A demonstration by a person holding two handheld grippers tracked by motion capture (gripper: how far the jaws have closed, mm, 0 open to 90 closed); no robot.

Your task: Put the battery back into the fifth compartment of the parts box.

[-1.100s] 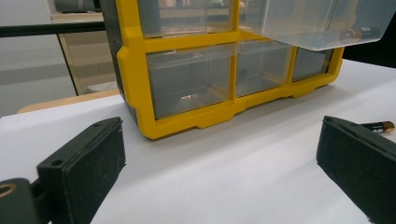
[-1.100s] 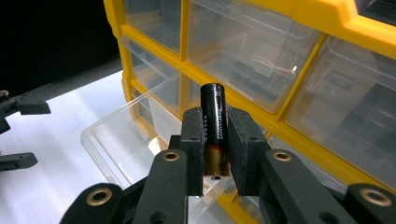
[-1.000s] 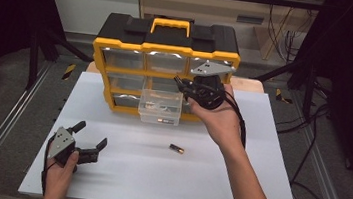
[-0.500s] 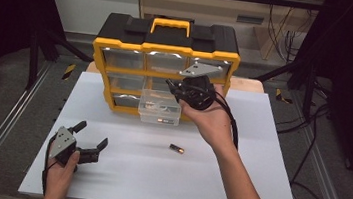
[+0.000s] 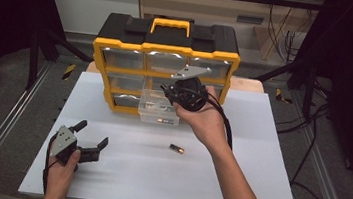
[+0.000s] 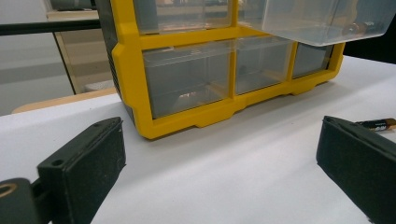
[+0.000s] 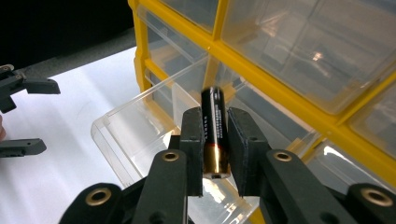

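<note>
Above the pulled-out clear drawer [image 5: 159,108], right tongs [image 7: 215,135] clamp a battery [image 7: 214,135]; left tongs [image 5: 92,137] gape wide.

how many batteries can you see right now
3: one clamped in the right gripper above the open drawer, one lying inside that drawer, and one loose on the table. More could be hidden in the closed drawers.

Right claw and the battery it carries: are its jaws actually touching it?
Touching. The right gripper view shows the right claw with both jaws pressed against the battery, no gap either side.
</note>
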